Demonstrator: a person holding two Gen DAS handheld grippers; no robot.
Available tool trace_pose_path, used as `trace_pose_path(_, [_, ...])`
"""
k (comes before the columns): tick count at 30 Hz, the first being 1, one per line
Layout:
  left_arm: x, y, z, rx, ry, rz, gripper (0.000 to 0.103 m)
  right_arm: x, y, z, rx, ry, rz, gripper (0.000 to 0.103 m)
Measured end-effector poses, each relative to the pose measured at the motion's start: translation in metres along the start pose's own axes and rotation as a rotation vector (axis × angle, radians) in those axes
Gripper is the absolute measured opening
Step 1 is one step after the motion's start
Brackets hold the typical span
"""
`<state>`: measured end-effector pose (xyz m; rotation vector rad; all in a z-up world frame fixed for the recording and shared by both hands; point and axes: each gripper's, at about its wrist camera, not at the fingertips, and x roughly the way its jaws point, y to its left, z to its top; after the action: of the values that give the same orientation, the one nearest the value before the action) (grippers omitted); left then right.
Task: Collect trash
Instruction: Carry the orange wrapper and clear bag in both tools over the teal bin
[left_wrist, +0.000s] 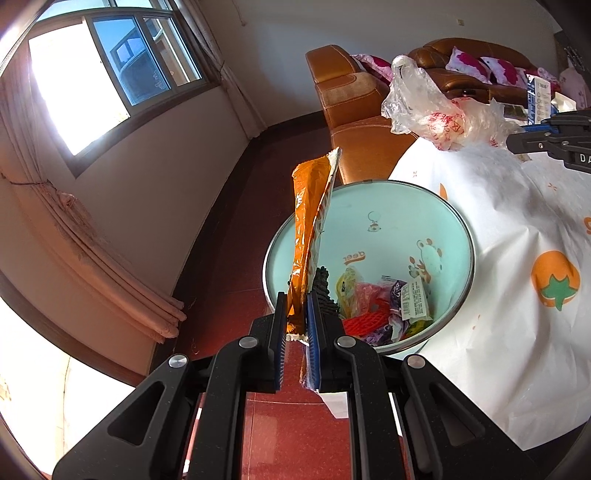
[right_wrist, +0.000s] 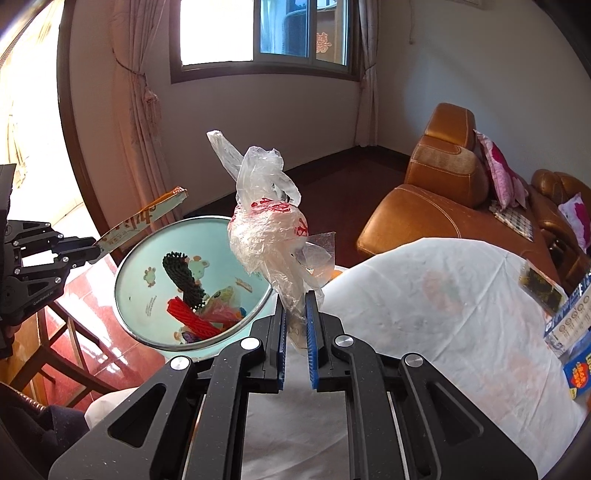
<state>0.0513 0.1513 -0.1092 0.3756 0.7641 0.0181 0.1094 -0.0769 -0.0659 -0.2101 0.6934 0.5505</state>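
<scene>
My left gripper (left_wrist: 296, 299) is shut on a long orange snack wrapper (left_wrist: 308, 221) and holds it upright over the near rim of the mint-green trash bin (left_wrist: 384, 221). It also shows in the right wrist view (right_wrist: 94, 247), with the wrapper (right_wrist: 144, 218) sticking out toward the bin (right_wrist: 147, 269). My right gripper (right_wrist: 295, 306) is shut on a crumpled clear plastic bag with red print (right_wrist: 269, 229), held above the table edge beside the bin. The bag shows in the left wrist view (left_wrist: 432, 107) with the right gripper (left_wrist: 517, 134). The bin holds several wrappers.
A table with a white fruit-print cloth (left_wrist: 498, 258) stands right of the bin. Boxes and a dark packet (right_wrist: 543, 288) lie at its far right. A brown leather sofa (right_wrist: 443, 206) with pink cushions stands behind. A wooden chair (right_wrist: 62, 343) is left of the bin on red floor tiles.
</scene>
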Motion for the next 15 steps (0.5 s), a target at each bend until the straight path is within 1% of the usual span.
trace_pose_path(15, [0.002, 0.004, 0.0, -0.032, 0.008, 0.012, 0.011, 0.013, 0.017, 0.009, -0.034, 0.018, 0.019, 0.01])
